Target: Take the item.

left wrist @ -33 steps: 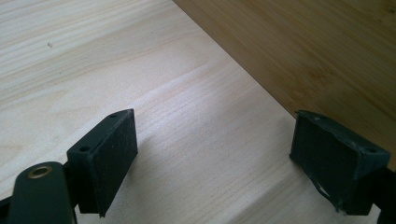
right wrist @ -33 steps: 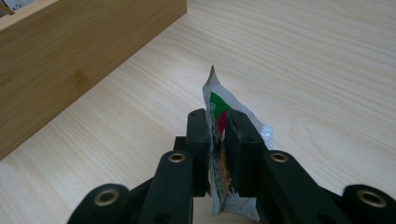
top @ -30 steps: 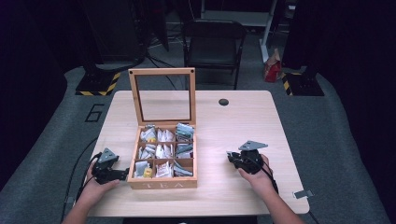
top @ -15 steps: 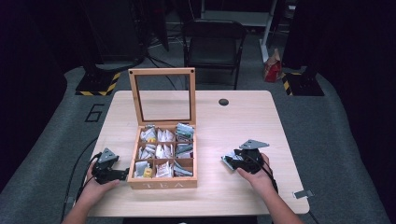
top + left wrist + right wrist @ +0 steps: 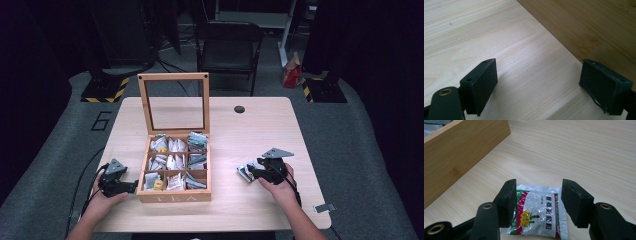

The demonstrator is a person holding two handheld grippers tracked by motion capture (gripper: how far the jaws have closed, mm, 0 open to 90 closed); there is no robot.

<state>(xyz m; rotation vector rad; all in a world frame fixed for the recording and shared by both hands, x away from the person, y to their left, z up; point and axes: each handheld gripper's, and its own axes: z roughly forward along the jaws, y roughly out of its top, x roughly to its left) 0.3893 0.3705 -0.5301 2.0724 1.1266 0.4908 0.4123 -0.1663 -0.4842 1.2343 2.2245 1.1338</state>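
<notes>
A wooden tea box (image 5: 174, 196) stands open at the table's middle left, its glass lid (image 5: 174, 77) upright and its compartments holding several tea packets (image 5: 175, 162). To its right a silver, green and red tea packet (image 5: 540, 212) with yellow flowers lies flat on the table (image 5: 243, 172). My right gripper (image 5: 537, 200) is open, with its jaws on either side of the packet and a gap on both sides (image 5: 250, 172). My left gripper (image 5: 131, 186) rests on the table by the box's left wall (image 5: 586, 27), open with nothing between its jaws (image 5: 539, 85).
The light wood table (image 5: 250, 130) has a small black round insert (image 5: 239, 109) at the back. A black chair (image 5: 227, 47) stands behind the table. The box's side wall (image 5: 456, 157) lies to the left of the right gripper.
A tea packet has come into sight on the table at the right gripper's tips. The right hand has shifted slightly. The left gripper has stayed put.
</notes>
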